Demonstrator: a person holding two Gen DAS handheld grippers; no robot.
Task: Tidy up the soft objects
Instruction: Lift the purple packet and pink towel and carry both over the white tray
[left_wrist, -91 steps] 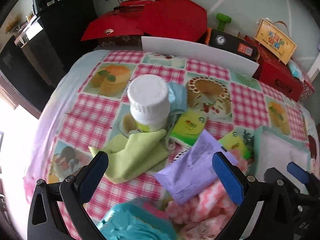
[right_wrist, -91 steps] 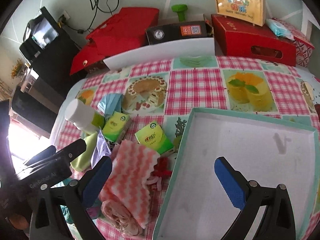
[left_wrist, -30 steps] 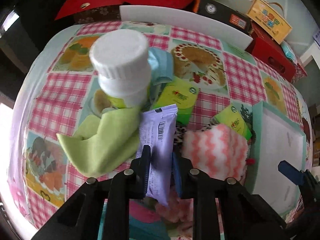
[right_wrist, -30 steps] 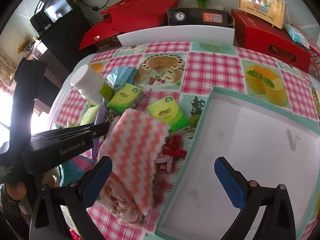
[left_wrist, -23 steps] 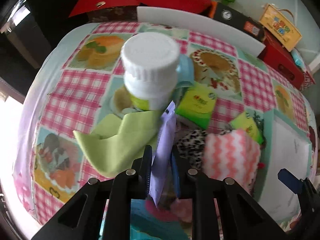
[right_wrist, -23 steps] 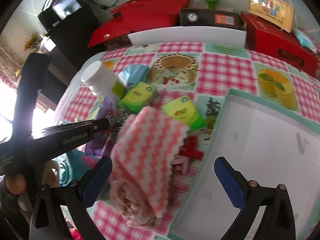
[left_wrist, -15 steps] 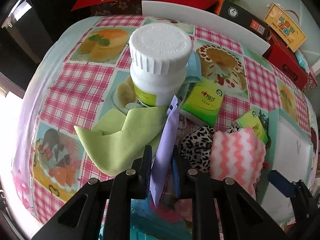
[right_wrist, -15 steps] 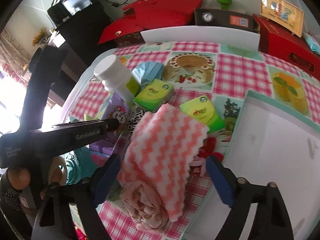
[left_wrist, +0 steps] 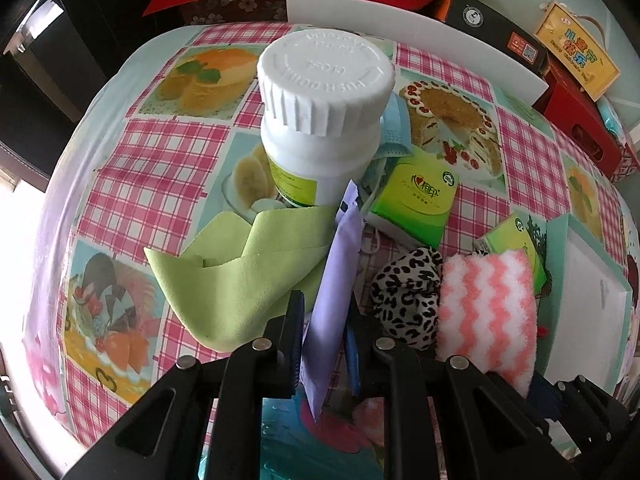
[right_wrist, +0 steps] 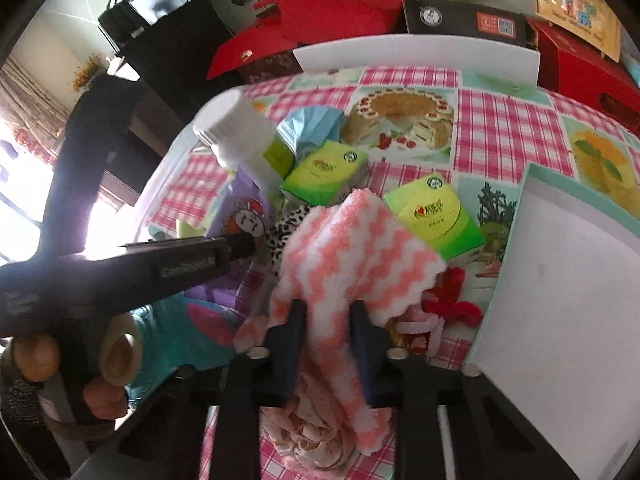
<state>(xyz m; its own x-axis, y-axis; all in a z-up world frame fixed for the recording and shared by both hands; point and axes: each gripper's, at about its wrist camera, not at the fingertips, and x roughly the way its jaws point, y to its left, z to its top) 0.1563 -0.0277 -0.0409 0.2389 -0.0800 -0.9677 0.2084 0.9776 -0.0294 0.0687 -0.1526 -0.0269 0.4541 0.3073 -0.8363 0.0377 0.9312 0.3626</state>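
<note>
My left gripper [left_wrist: 323, 322] is shut on a purple tissue packet [left_wrist: 338, 272] and holds it edge-up above the table. The packet also shows in the right wrist view [right_wrist: 244, 216], with the left gripper [right_wrist: 240, 246] on it. My right gripper [right_wrist: 327, 322] is shut on a pink-and-white zigzag cloth [right_wrist: 352, 256]; that cloth shows in the left wrist view [left_wrist: 486, 312]. A leopard-print cloth [left_wrist: 404, 296] lies beside it. A green cloth [left_wrist: 240, 276] lies left of the packet. A teal tray [right_wrist: 568, 264] with a white floor sits at the right.
A white bottle [left_wrist: 320, 120] stands behind the packet. Two green tissue boxes [right_wrist: 324, 176] [right_wrist: 436, 216], a blue mask [right_wrist: 312, 124], a red-and-pink hair tie [right_wrist: 448, 304], a pink crumpled cloth [right_wrist: 316, 440] and a teal item [right_wrist: 180, 332] lie around. Red boxes [right_wrist: 584, 60] stand behind.
My right gripper has closed on the pink-and-white cloth. My left gripper, still holding the purple packet, has shifted slightly closer to the white bottle.
</note>
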